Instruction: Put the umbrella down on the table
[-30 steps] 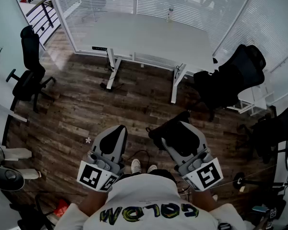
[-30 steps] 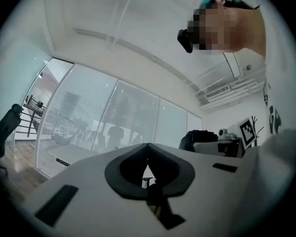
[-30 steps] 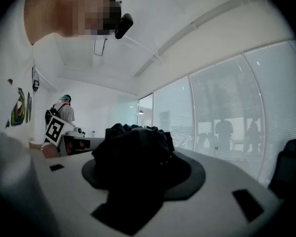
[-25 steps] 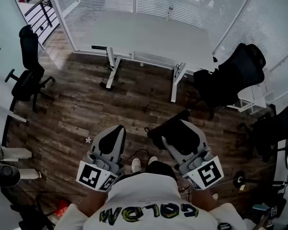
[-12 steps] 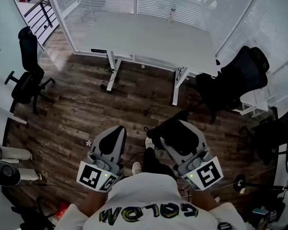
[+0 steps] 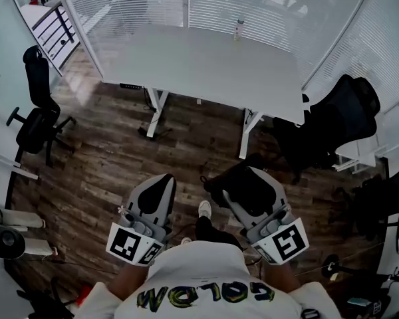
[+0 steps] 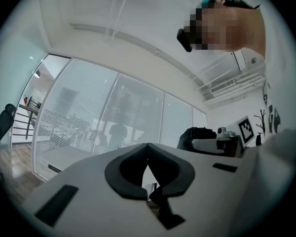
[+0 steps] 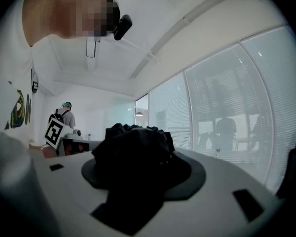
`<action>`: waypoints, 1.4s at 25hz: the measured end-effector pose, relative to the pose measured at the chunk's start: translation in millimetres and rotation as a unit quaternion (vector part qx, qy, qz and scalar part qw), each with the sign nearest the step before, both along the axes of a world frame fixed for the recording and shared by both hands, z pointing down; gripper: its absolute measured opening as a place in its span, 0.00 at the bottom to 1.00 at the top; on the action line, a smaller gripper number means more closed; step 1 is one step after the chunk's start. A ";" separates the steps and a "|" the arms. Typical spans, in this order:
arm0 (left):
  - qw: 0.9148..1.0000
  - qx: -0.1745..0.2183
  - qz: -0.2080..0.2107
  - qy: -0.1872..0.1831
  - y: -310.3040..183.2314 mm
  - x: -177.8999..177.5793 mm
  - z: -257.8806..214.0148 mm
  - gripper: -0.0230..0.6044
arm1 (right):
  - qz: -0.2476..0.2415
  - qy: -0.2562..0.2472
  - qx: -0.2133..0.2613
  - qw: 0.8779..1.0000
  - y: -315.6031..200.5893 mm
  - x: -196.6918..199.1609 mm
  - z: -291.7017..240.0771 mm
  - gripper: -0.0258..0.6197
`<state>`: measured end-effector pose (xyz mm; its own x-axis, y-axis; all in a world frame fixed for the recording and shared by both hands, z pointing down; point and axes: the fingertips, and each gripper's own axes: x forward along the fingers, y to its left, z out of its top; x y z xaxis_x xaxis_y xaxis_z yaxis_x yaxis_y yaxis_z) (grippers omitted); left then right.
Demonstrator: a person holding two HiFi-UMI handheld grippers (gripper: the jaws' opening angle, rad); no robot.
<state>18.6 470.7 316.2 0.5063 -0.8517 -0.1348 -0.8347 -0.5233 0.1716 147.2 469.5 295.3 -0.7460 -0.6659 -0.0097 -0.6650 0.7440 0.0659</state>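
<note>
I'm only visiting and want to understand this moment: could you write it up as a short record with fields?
Place: room with a wood floor
Table: white table, ahead of the person, bare apart from a bottle at its far edge
Right gripper: closed on a folded black umbrella
Left gripper: jaws together, nothing in them
Umbrella on table: not yet

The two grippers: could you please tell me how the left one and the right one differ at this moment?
The left gripper has its jaws meeting at the tips, while the right gripper has its jaws standing apart. The left gripper carries nothing, whereas the right gripper is clamped on a black folded umbrella. Both point forward towards the white table and are not yet over it.
</note>
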 end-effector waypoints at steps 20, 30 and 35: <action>1.000 0.001 -0.024 -0.007 -157.8 75.9 -7.4 0.05 | -0.026 0.005 0.001 1.000 -160.3 75.7 -6.4 0.42; 1.000 0.001 -0.026 -0.009 -180.8 77.0 -6.4 0.05 | -0.032 -0.002 0.004 0.999 -182.3 73.2 -6.8 0.42; 1.000 0.006 -0.021 -0.006 -198.7 66.8 -6.8 0.05 | -0.028 -0.001 0.007 1.000 -198.7 62.4 -5.8 0.42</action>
<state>85.4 272.0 309.4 0.4720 -0.8704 -0.1402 -0.8576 -0.4902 0.1558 209.6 270.8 289.5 -0.7819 -0.6231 -0.0198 -0.6226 0.7788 0.0762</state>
